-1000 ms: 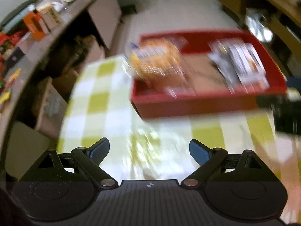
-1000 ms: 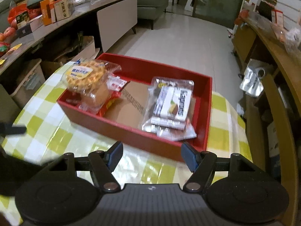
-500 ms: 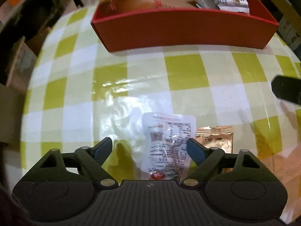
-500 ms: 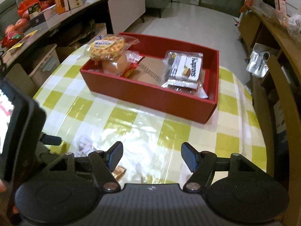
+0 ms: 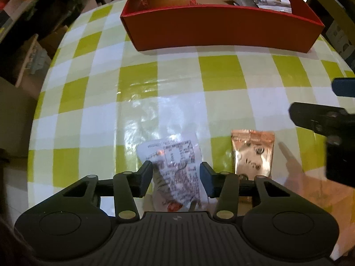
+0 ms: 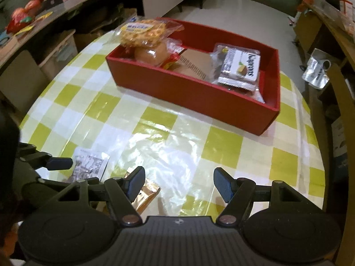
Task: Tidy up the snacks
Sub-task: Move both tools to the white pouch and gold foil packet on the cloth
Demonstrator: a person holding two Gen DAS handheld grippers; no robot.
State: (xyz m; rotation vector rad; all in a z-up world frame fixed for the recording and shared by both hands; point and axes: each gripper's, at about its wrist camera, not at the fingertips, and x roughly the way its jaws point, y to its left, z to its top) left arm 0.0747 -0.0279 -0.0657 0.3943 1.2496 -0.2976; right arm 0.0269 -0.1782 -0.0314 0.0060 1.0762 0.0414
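A white snack packet (image 5: 174, 161) with printed text lies on the checked tablecloth, also seen in the right wrist view (image 6: 89, 165). My left gripper (image 5: 176, 176) has its fingers on both sides of it, closed in to the packet's width. A copper foil packet (image 5: 253, 153) lies just to its right, and in the right wrist view (image 6: 145, 194) it is under my right gripper's left finger. My right gripper (image 6: 179, 184) is open and empty above the cloth. The red box (image 6: 195, 93) at the far side holds several wrapped snacks.
The round table (image 6: 224, 141) has a yellow and white checked cover. The red box also shows in the left wrist view (image 5: 221, 28). Shelves with boxes stand to the left, wooden furniture to the right. The table's edge curves close on the left.
My left gripper has dropped from the box to the white packet and its fingers have closed in on it. My right gripper has drawn back from the box toward the near table edge.
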